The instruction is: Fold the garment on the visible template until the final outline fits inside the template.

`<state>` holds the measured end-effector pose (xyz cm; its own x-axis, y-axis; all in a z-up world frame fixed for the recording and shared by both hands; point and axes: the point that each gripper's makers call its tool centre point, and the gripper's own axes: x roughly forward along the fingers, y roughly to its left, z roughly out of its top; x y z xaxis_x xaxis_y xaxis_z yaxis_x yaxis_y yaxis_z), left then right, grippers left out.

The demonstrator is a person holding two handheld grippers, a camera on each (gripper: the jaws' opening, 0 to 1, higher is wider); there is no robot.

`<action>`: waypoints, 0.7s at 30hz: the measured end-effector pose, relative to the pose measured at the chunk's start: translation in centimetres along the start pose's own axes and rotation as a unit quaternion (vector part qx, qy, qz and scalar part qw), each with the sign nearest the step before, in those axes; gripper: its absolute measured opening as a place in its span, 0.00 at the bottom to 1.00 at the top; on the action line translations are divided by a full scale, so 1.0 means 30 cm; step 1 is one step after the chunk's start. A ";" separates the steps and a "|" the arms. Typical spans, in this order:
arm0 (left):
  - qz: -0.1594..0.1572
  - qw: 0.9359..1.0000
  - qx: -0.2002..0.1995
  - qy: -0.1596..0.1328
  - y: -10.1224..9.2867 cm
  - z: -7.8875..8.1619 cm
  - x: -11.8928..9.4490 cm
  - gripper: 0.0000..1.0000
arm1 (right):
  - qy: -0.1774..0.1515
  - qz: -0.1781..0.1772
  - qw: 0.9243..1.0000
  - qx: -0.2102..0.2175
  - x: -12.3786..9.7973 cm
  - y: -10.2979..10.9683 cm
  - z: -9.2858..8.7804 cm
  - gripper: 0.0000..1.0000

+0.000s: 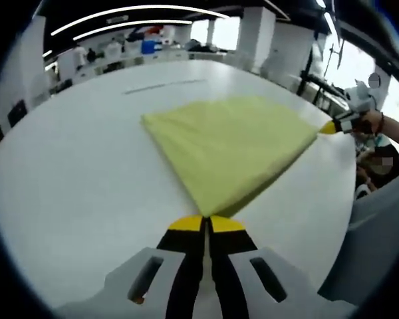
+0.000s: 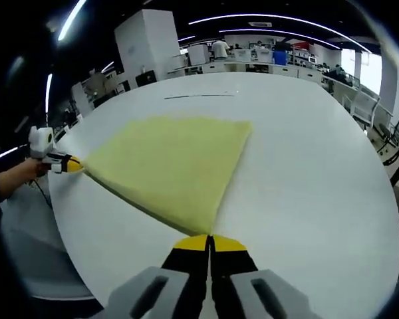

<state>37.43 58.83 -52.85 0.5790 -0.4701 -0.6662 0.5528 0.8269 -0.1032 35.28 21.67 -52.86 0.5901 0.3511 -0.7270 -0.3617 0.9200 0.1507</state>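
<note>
With both sets of jaws pinched together on near corners of the yellow garment (image 1: pixel 229 149), the left gripper (image 1: pixel 207 224) and right gripper (image 2: pixel 209 242) each grip one end of the cloth's near edge. In the left gripper view the right gripper sits off to the right at the other corner; in the right gripper view the left gripper sits at left with a hand (image 2: pixel 16 174) behind it. The garment lies flat on the white table (image 1: pixel 73 173), already folded to a wedge-like shape. A faint line (image 2: pixel 199 96) on the table lies beyond it, possibly template marking; I cannot tell. Judgement: mid-fold; next likely carry the held edge over the far edge, evenly.
</note>
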 end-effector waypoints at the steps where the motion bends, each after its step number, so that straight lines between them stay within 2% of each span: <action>1: 0.000 1.000 0.000 0.000 0.001 0.000 -0.001 0.00 | 0.000 0.000 1.000 0.000 0.000 0.000 -0.001 0.00; 11: 0.001 1.000 -0.013 0.005 -0.002 -0.010 -0.004 0.00 | 0.007 0.000 1.000 -0.012 0.000 0.007 -0.003 0.00; 14: -0.006 1.000 -0.031 0.004 -0.002 -0.010 -0.003 0.00 | 0.009 0.000 1.000 0.000 0.004 0.005 -0.003 0.00; 18: -0.007 1.000 -0.029 0.005 -0.006 -0.017 -0.002 0.00 | 0.010 -0.001 1.000 0.011 0.010 0.005 -0.004 0.00; 21: -0.006 0.998 -0.055 -0.002 -0.001 -0.017 -0.002 0.00 | 0.013 -0.003 1.000 0.004 0.010 0.006 -0.005 0.00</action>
<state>37.07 58.98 -53.18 0.5759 -0.4810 -0.6611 0.4909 0.8501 -0.1909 35.27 21.91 -53.14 0.5735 0.3407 -0.7449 -0.3524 0.9236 0.1511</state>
